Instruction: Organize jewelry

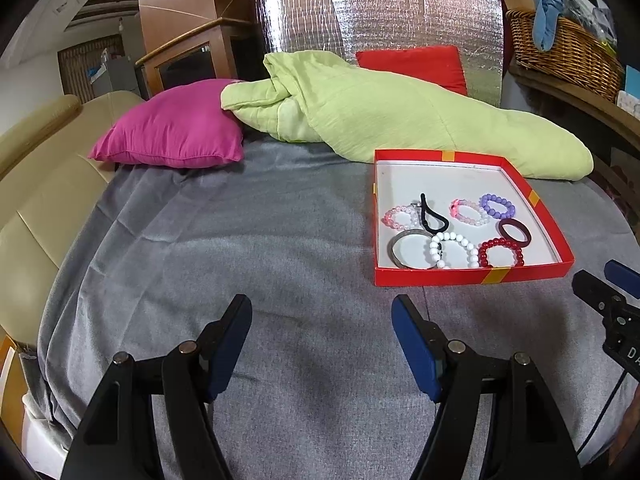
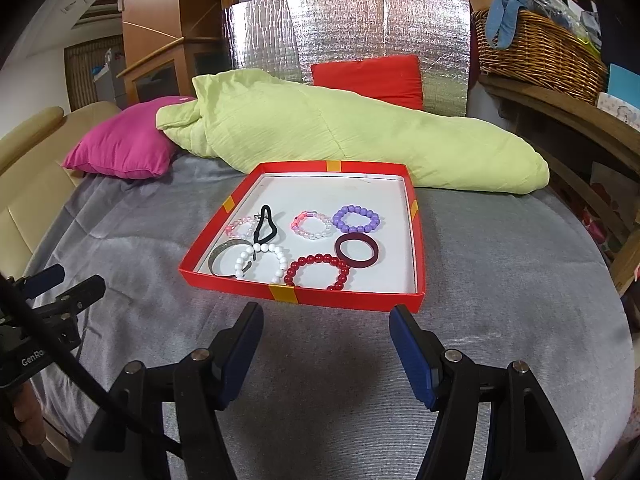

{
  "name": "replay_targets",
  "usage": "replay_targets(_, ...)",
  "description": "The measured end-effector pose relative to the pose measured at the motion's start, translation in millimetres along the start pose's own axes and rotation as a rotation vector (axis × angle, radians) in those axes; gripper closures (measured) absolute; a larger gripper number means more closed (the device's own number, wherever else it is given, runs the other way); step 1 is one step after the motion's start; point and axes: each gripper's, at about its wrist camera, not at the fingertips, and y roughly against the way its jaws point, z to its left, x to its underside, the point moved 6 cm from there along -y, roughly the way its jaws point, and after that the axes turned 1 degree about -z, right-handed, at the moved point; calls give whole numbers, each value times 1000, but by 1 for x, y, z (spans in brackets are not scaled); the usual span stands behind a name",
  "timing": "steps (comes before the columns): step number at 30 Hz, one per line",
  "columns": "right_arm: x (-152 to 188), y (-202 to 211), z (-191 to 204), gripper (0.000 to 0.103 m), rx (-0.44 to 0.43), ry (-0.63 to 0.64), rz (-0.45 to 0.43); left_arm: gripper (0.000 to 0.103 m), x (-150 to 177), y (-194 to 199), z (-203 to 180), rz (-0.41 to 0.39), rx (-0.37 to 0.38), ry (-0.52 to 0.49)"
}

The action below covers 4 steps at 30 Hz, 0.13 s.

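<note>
The right gripper [image 2: 326,344] and left gripper [image 1: 322,338] both hover spread wide and empty over the grey bedsheet [image 2: 500,280]. The shallow red cardboard box [image 2: 344,296] lies just beyond the right gripper and holds the beaded bracelets, including a dark-red bead bracelet [image 2: 318,272]. These are probably light, smooth and prone to rolling; pinch across one strand. The left gripper's body reads "GenRo", cut off.

The left gripper [image 1: 322,320] is held low and level, its blue-padded fingers [image 1: 416,350] spread wide apart with nothing between them. The right gripper [image 2: 326,330] sits beside it in the same posture, jaws equally wide and empty, pointing forward.
</note>
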Motion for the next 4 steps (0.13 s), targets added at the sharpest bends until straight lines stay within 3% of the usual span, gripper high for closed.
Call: replay_targets(4, -1, 3, -12, 34, -2, -31, -4, 30, 0, -9, 3, 25, 35, 15)
